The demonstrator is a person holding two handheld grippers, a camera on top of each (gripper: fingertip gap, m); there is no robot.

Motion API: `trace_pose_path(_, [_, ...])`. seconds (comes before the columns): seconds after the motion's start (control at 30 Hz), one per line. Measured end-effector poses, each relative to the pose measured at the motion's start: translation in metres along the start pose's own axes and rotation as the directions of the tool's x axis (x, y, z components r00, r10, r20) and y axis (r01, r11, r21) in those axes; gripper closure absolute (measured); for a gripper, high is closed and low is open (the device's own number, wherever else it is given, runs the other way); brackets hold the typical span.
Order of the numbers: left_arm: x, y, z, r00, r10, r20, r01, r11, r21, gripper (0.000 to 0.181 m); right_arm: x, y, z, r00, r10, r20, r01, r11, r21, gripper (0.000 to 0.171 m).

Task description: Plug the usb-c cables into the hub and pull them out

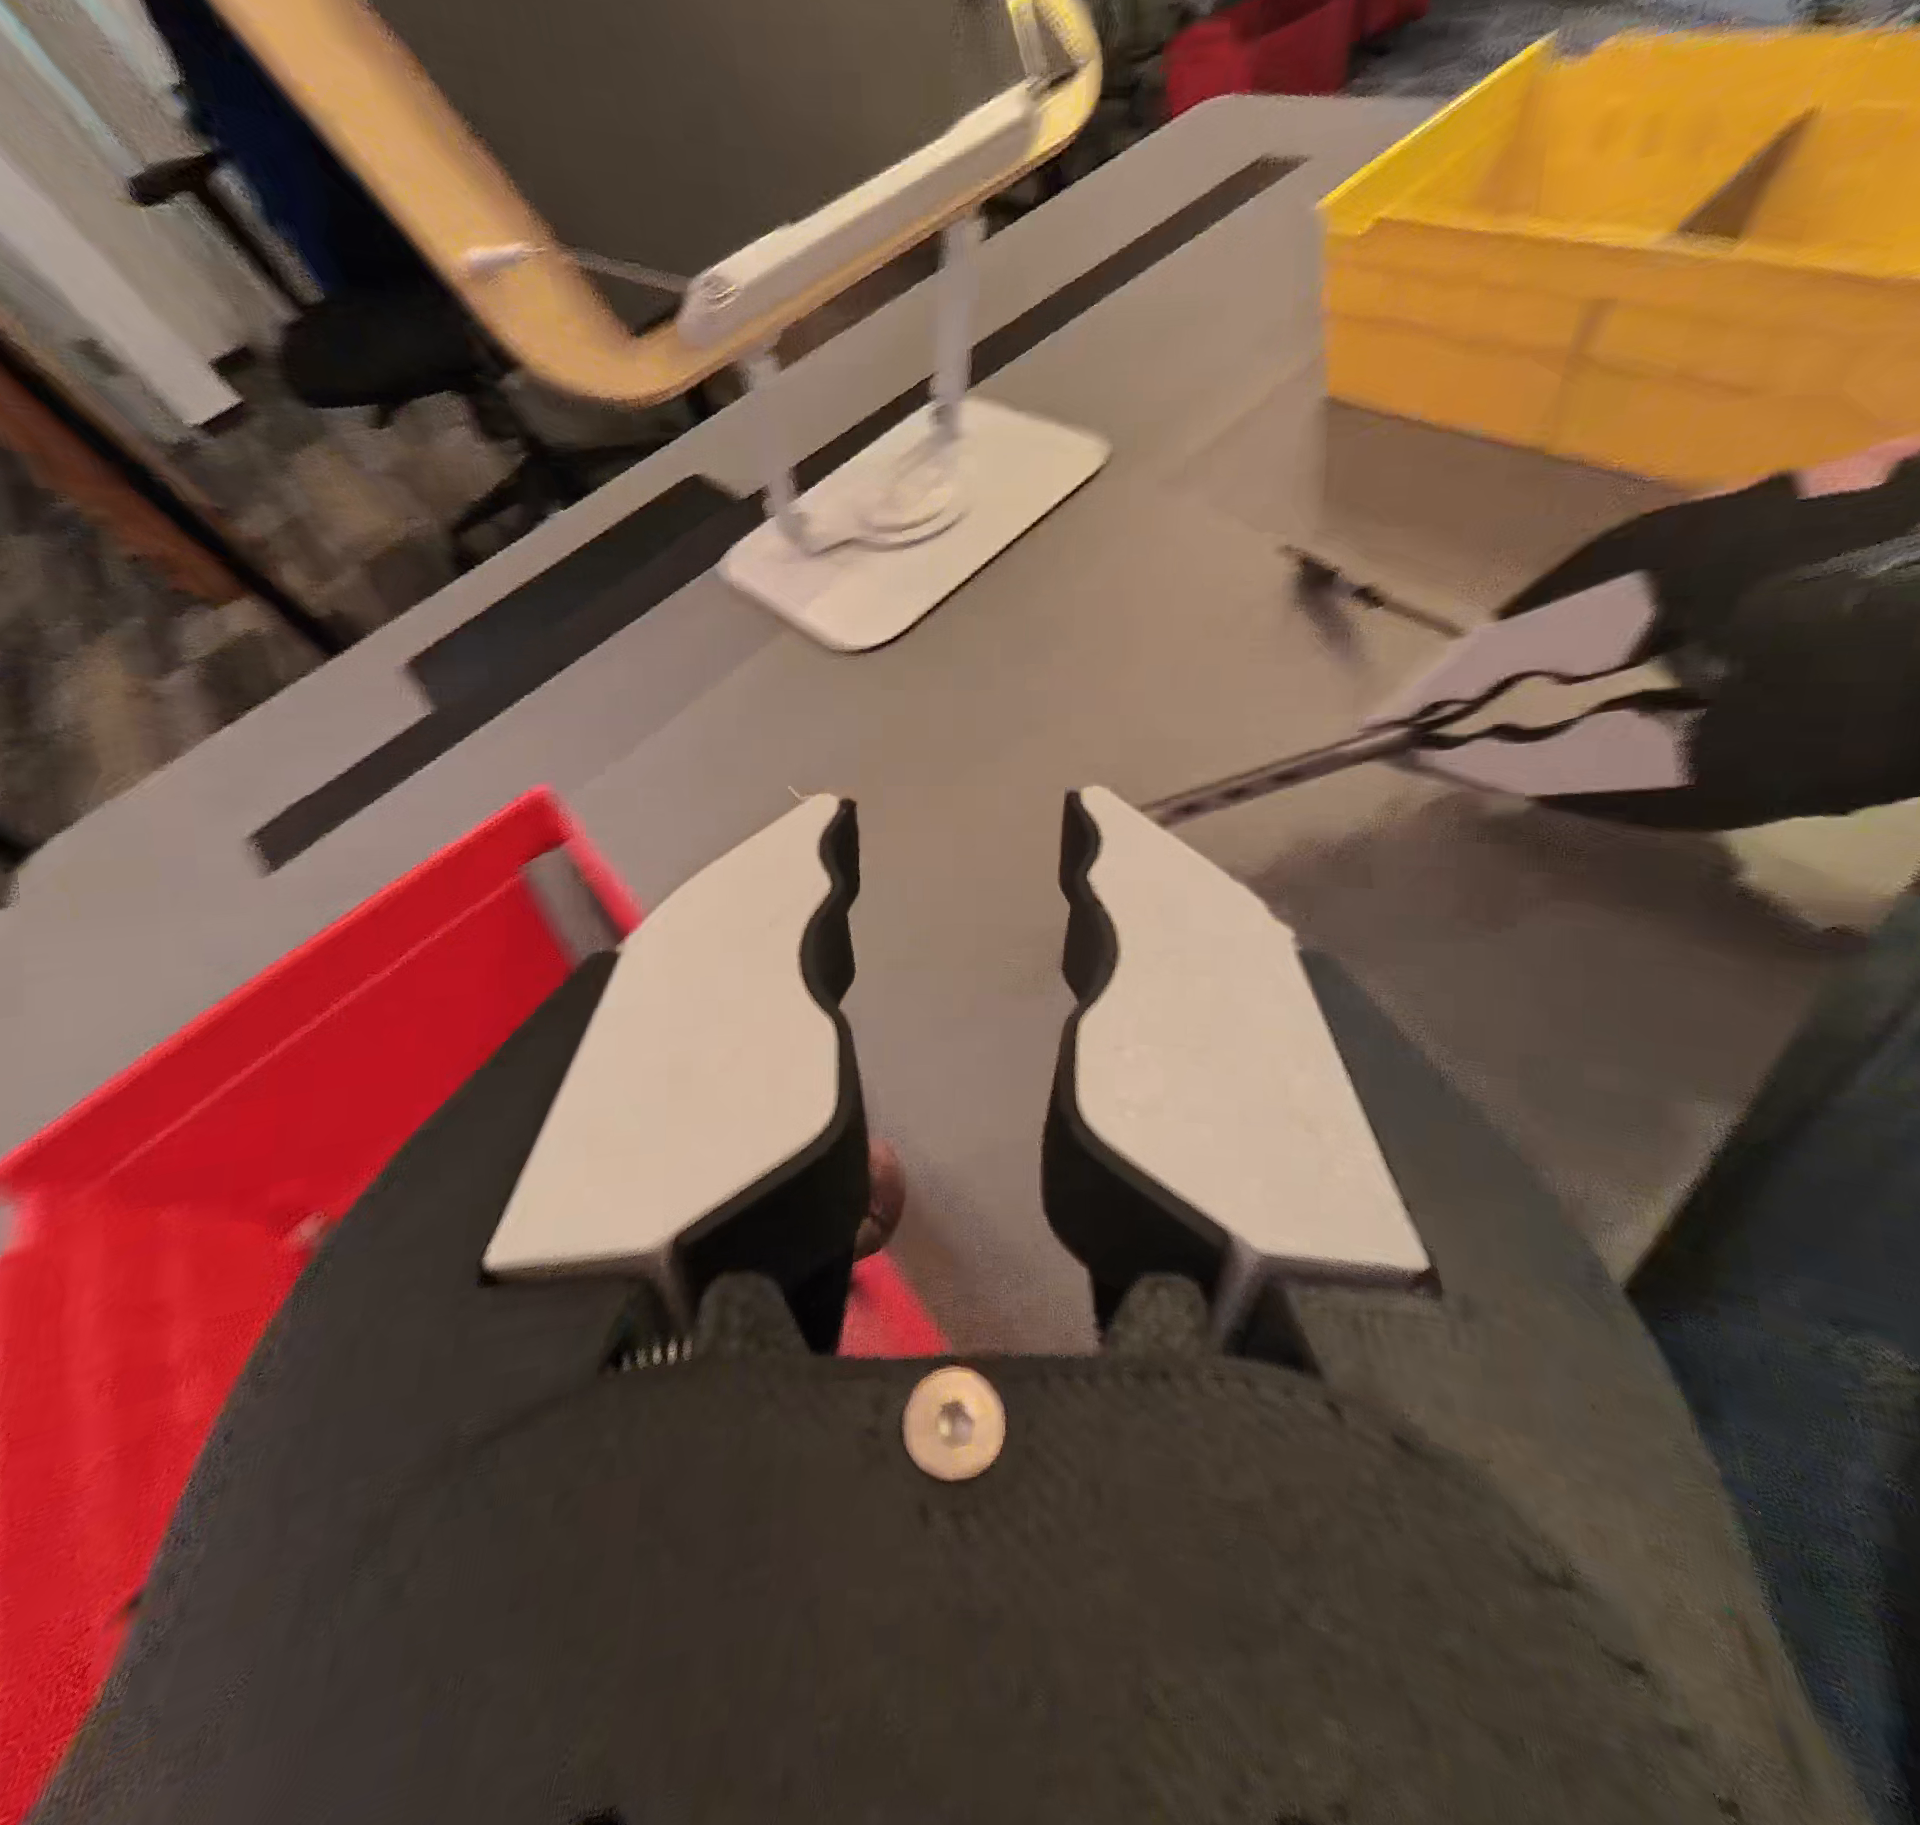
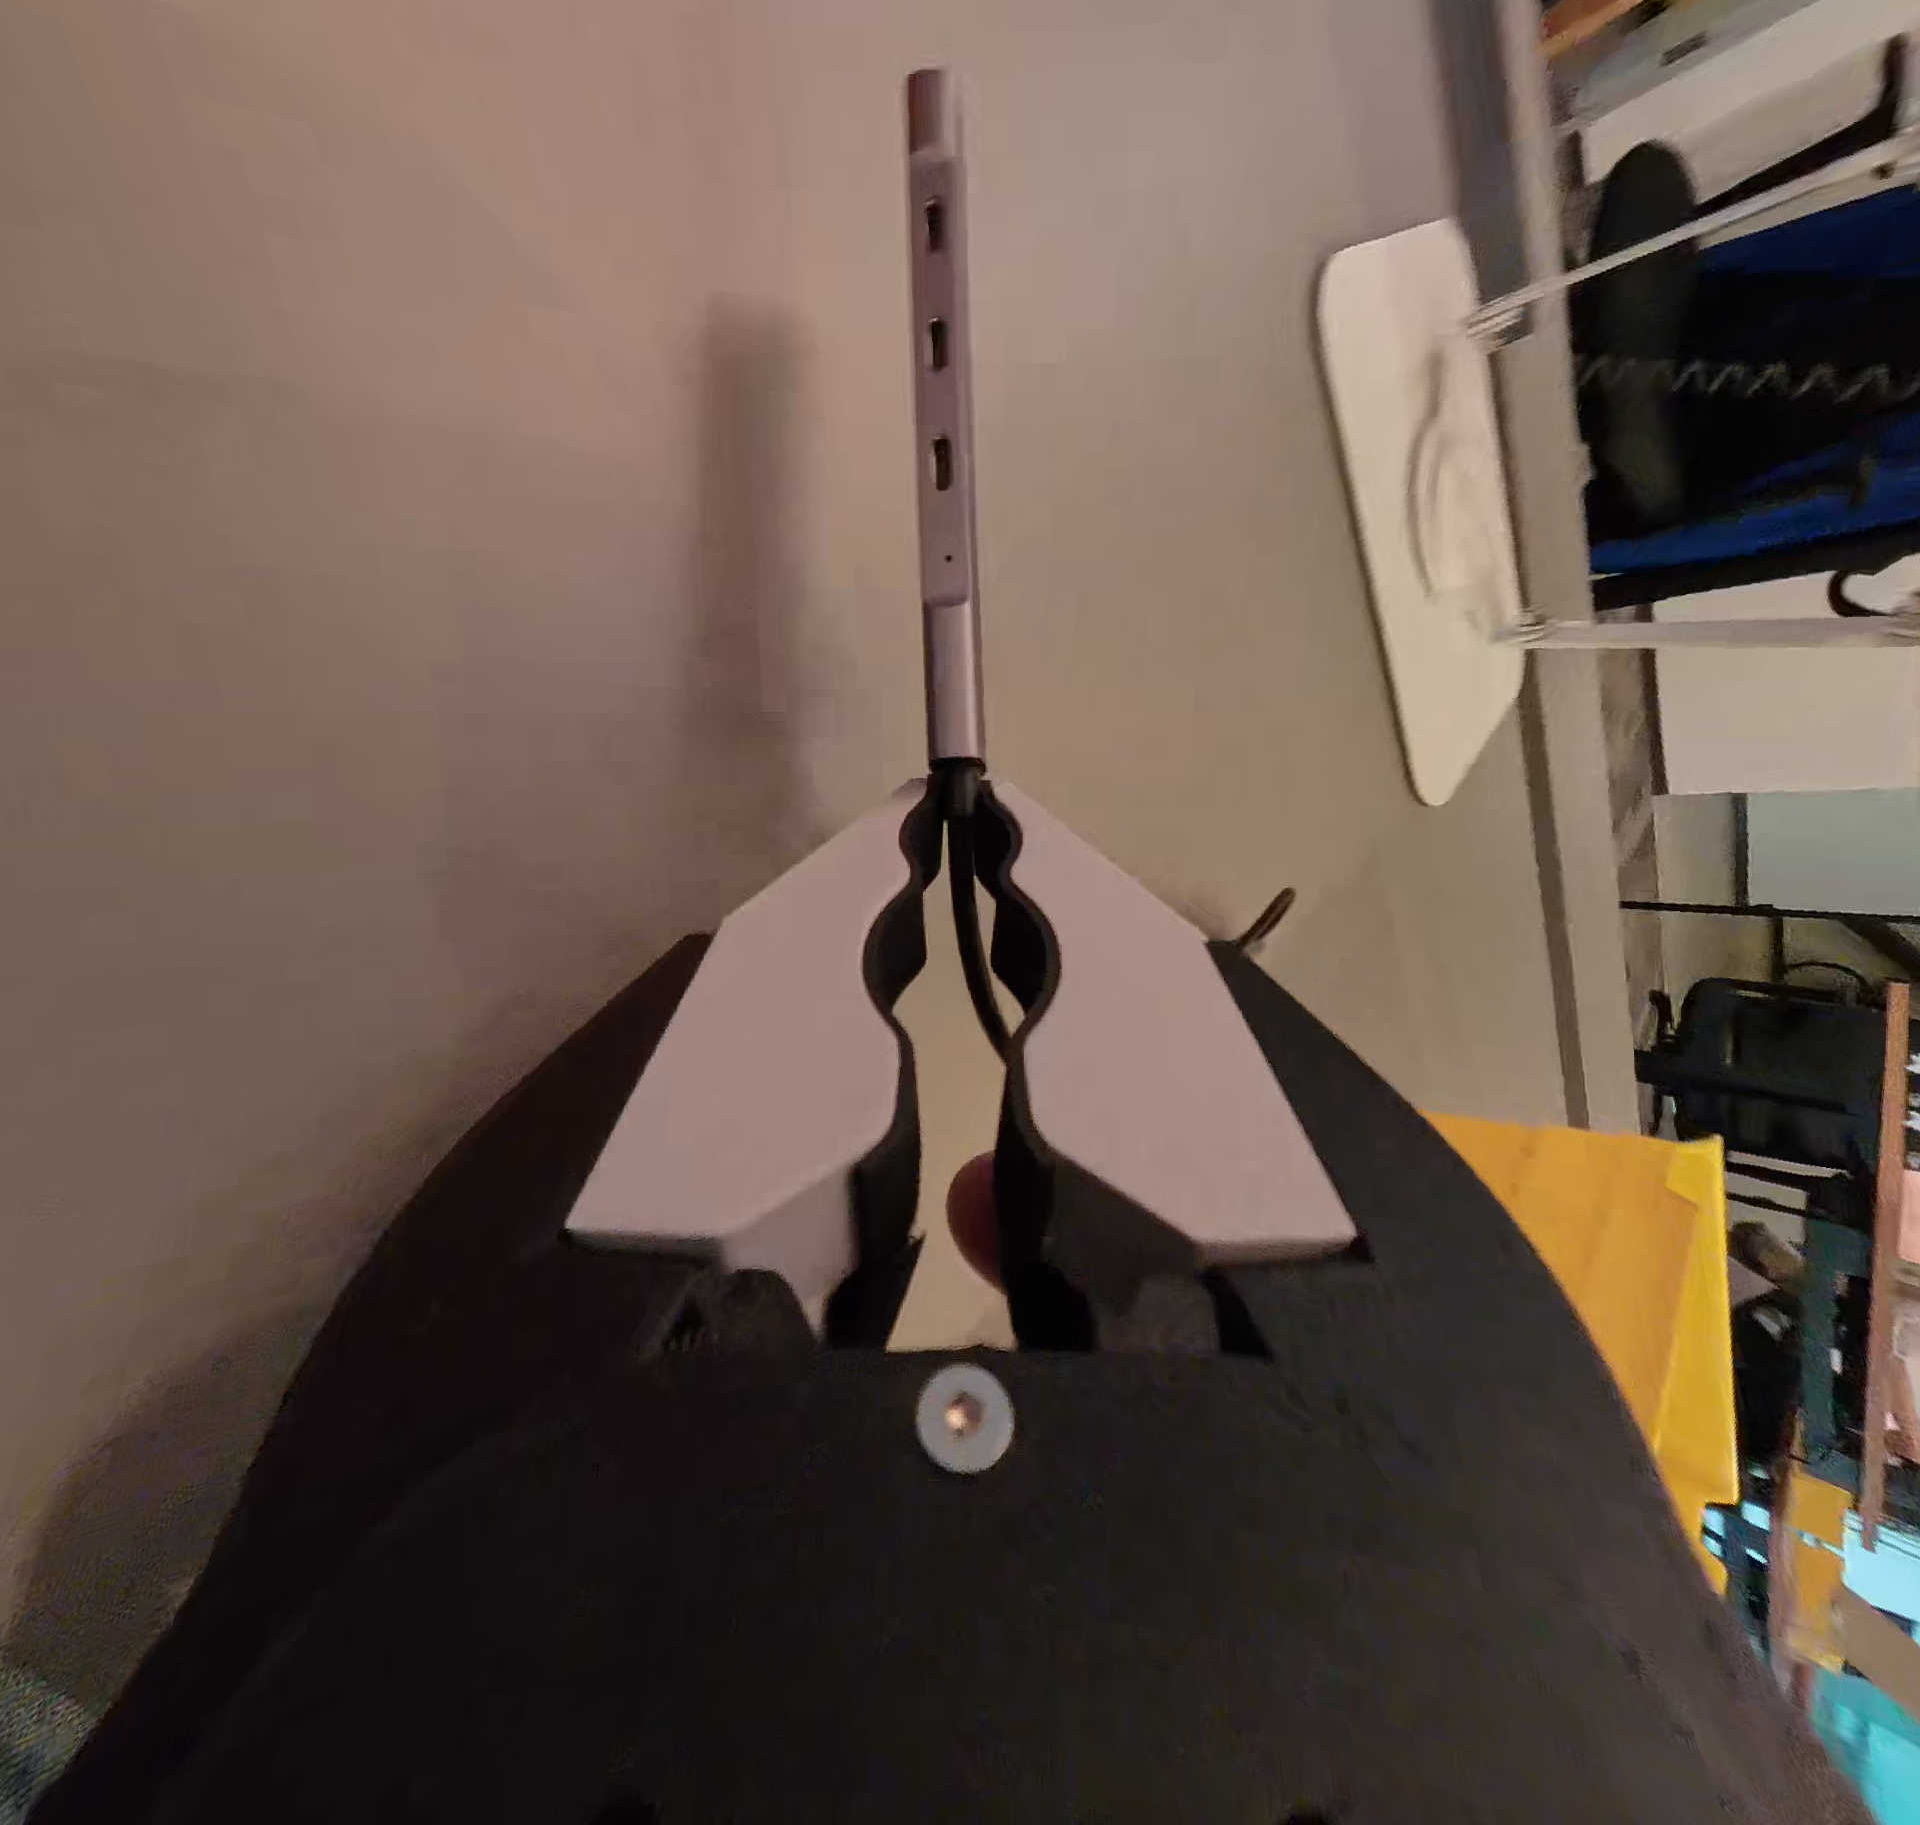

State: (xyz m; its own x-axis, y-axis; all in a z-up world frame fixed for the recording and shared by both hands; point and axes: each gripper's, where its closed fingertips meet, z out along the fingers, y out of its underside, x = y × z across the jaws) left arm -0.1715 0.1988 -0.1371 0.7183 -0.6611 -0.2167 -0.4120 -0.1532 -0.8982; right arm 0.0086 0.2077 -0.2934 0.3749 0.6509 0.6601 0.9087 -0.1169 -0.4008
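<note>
My right gripper (image 2: 956, 788) is shut on the cable end of a slim grey hub (image 2: 945, 425). The hub sticks straight out past the fingertips, its edge with three ports facing the camera. The hub's black cable (image 2: 971, 944) runs back between the fingers. In the left wrist view the right gripper (image 1: 1423, 736) comes in from the right, and the hub (image 1: 1278, 767) points toward my left gripper (image 1: 961, 819). The left gripper is open and empty above the grey table (image 1: 1039, 715). A blurred black cable (image 1: 1340, 586) lies on the table beyond the hub.
A white stand (image 1: 914, 528) holding a white bar (image 1: 862, 217) is at the table's far side; its base also shows in the right wrist view (image 2: 1413, 528). A red bin (image 1: 260, 1100) is at the left, a yellow bin (image 1: 1621, 321) at the far right. A yellow-framed panel (image 1: 436, 165) is behind the table. Some 25 centimeters of space lies between my two pairs of fingers.
</note>
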Motion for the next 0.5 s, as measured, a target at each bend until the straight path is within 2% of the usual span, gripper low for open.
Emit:
trace_pose_path(0.1, [-0.043, 0.027, -0.018, 0.993, 0.066, 0.093, -0.055, 0.992, -0.11, 0.144, -0.021, 0.006, 0.008, 0.997, -0.029, 0.066, 0.033, 0.998, -0.054, 0.168])
trace_pose_path(0.17, [-0.073, 0.04, -0.032, 0.983, 0.104, 0.154, -0.078, 0.984, -0.163, 0.146, -0.024, 0.004, 0.008, 0.996, 0.004, 0.088, 0.0, 0.999, -0.044, 0.161])
trace_pose_path(0.3, [-0.113, 0.062, -0.055, 0.98, 0.07, 0.184, -0.03, 0.977, -0.21, 0.152, -0.029, -0.004, -0.001, 0.982, 0.077, 0.17, -0.08, 0.997, 0.013, 0.148])
trace_pose_path(0.43, [-0.133, 0.088, -0.066, 0.974, 0.098, 0.202, -0.034, 0.954, -0.299, 0.152, -0.031, -0.006, -0.005, 0.973, 0.117, 0.2, -0.129, 0.991, 0.044, 0.142])
trace_pose_path(0.5, [-0.128, 0.099, -0.066, 0.98, 0.129, 0.151, -0.068, 0.931, -0.358, 0.152, -0.028, -0.006, -0.006, 0.975, 0.118, 0.189, -0.13, 0.99, 0.055, 0.143])
